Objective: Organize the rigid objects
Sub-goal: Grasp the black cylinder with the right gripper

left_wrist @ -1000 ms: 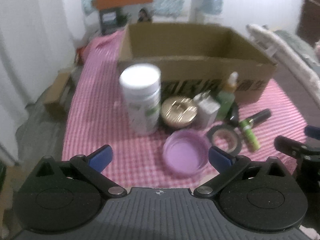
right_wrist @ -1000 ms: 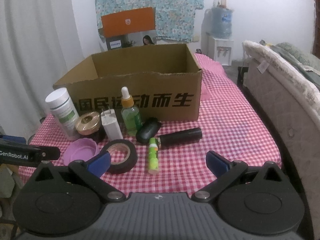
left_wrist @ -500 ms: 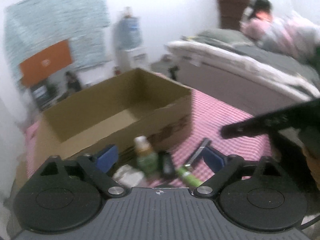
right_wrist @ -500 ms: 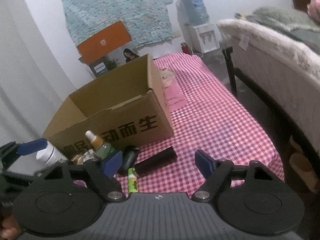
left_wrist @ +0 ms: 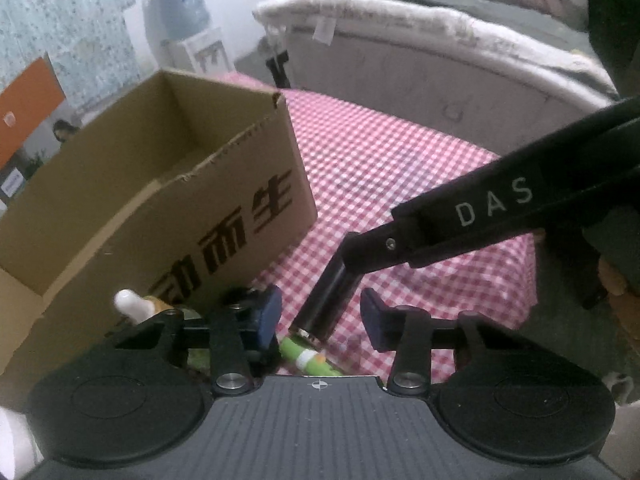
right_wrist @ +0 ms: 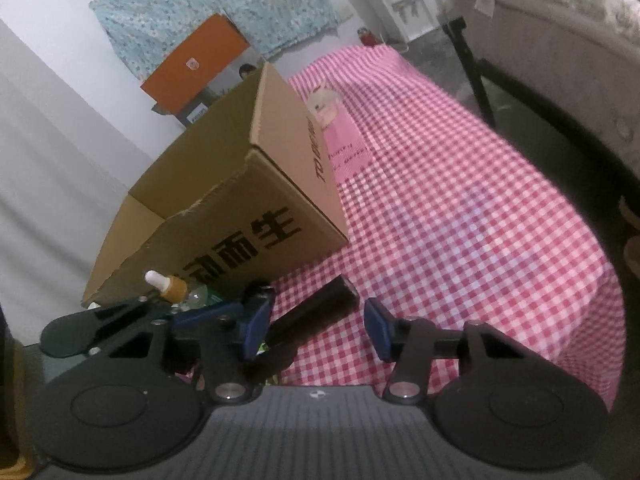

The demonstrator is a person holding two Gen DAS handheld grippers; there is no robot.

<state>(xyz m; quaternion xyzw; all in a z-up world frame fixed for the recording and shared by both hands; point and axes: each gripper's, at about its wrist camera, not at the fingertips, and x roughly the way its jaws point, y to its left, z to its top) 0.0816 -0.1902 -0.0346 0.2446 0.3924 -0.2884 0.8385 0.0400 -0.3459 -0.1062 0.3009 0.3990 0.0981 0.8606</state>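
Observation:
A black cylinder (left_wrist: 330,300) lies on the pink checked cloth in front of an open cardboard box (left_wrist: 152,184). My left gripper (left_wrist: 320,318) is open with the cylinder's near end between its fingers. My right gripper (right_wrist: 316,326) is open just above the same cylinder (right_wrist: 316,316); its black arm (left_wrist: 480,212) crosses the left wrist view. A green tube (left_wrist: 306,356) lies by the cylinder's near end. A dropper bottle (right_wrist: 168,284) stands by the box (right_wrist: 224,216).
The pink checked table (right_wrist: 460,208) stretches right of the box. A padded bed edge (left_wrist: 440,52) runs along the far right. A water dispenser (left_wrist: 188,28) and an orange box (right_wrist: 196,64) stand behind the table.
Both grippers have swung right and dropped low toward the black cylinder. The white jar, purple lid and tape roll have left both views. Both jaw gaps have narrowed.

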